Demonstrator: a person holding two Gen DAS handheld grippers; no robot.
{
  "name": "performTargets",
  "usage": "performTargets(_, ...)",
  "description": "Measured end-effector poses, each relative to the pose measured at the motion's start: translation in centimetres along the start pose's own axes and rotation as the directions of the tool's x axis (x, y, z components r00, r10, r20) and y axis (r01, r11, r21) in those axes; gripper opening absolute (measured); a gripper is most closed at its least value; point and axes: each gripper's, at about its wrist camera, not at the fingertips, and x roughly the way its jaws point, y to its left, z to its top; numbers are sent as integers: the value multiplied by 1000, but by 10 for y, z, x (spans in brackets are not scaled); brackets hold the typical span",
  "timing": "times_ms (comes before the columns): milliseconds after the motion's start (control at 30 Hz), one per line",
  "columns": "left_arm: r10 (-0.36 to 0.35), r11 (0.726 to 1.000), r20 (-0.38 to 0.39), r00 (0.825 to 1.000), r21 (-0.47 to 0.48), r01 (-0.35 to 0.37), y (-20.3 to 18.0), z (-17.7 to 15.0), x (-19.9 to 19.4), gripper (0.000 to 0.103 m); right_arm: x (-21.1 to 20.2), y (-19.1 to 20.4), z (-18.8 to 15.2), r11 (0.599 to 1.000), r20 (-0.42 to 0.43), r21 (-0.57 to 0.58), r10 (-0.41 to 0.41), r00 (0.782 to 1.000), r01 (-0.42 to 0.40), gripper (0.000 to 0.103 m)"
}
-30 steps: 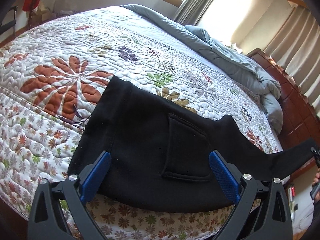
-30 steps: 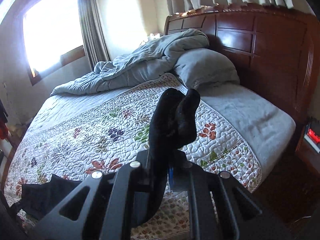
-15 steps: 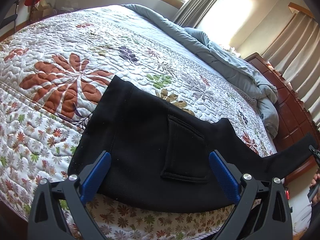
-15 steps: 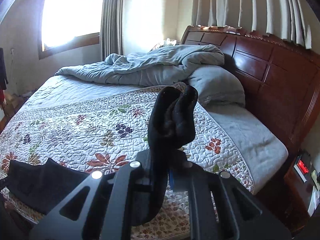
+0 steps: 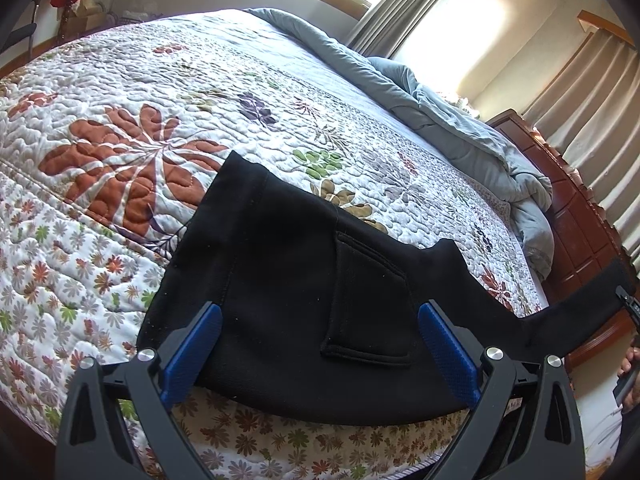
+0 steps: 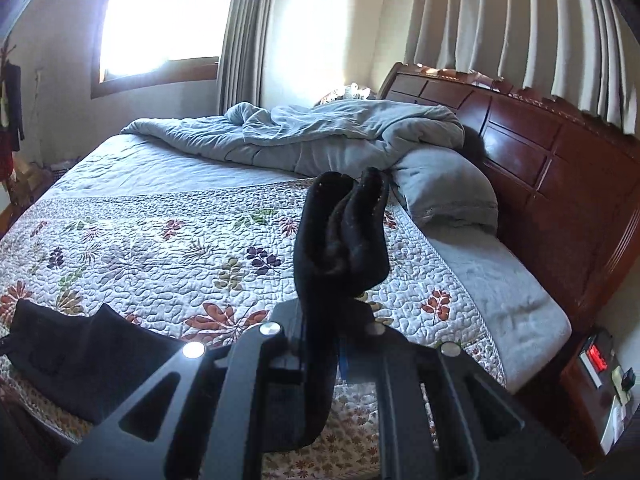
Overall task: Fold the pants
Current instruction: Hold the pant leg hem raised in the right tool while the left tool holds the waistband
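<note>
Across the quilted bed (image 5: 160, 80), your right claw (image 6: 340, 344), clenched on the black pants (image 5: 304, 300) leg end, has drawn it sideways and taut, readying the fold, while your left claw (image 5: 320, 344) waits released over the waist.

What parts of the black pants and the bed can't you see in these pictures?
- Left wrist view: the near hem of the black fabric pants is hidden behind the open left gripper.
- Left wrist view: the pants' far leg runs to the right edge, its end cut off.
- Right wrist view: the pinched part is hidden inside the shut right gripper.
- Right wrist view: the grey pillow is partly covered by the crumpled blue-grey duvet.
</note>
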Motion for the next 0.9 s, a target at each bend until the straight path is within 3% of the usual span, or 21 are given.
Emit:
performTargets(400,-1,1000,0,1000,0,1,0,0,0,99,0,37,4,996,0,-75,41,999,-41,9)
performTargets(900,-15,1000,7,1000,-14,15,-2,-1,-3,99,1,112,-4,961,-5,-267,78,997,-76,9)
